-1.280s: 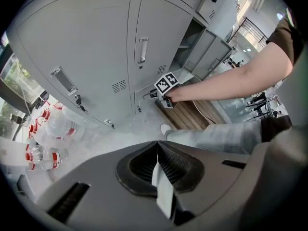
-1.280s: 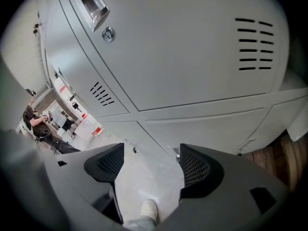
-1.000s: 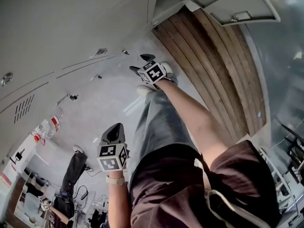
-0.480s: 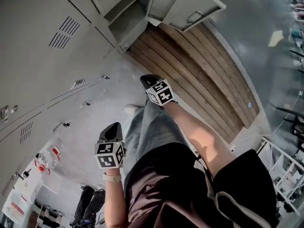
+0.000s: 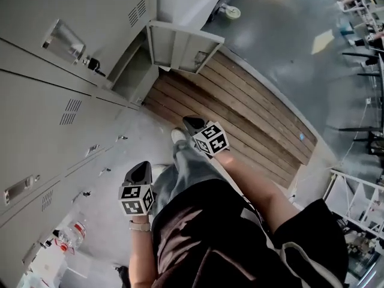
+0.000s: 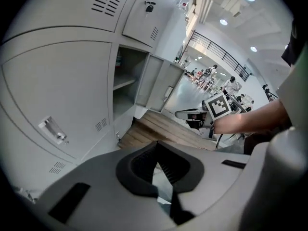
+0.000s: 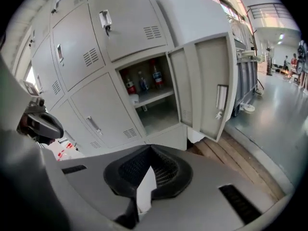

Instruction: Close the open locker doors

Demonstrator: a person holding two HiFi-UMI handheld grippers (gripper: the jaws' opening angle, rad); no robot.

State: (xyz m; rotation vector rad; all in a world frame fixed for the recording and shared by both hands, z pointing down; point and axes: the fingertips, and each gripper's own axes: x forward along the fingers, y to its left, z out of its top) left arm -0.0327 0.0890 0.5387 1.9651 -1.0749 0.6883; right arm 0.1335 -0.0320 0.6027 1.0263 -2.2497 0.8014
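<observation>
A bank of grey lockers (image 5: 54, 119) runs along the left of the head view. One lower locker (image 5: 133, 71) stands open, its door (image 5: 183, 48) swung out over the wooden planks. In the right gripper view the open locker (image 7: 154, 105) holds bottles (image 7: 142, 82) on a shelf, and its door (image 7: 211, 88) hangs wide at the right. The left gripper view shows the same door (image 6: 161, 83) beside the opening (image 6: 126, 88). My right gripper (image 5: 191, 122) (image 7: 150, 150) is shut on nothing, away from the door. My left gripper (image 5: 139, 168) (image 6: 156, 148) is shut and empty, lower and nearer my body.
A wooden plank platform (image 5: 252, 122) lies in front of the lockers, with grey floor (image 5: 282, 41) beyond. A water bottle (image 5: 71, 237) lies at the lower left. My legs and a white shoe (image 5: 177, 135) are below the grippers. White shelving (image 5: 357, 206) stands at the right.
The right gripper's jaws have gone from open to shut. The view has swung so the open locker and its door now sit closer, at the upper left.
</observation>
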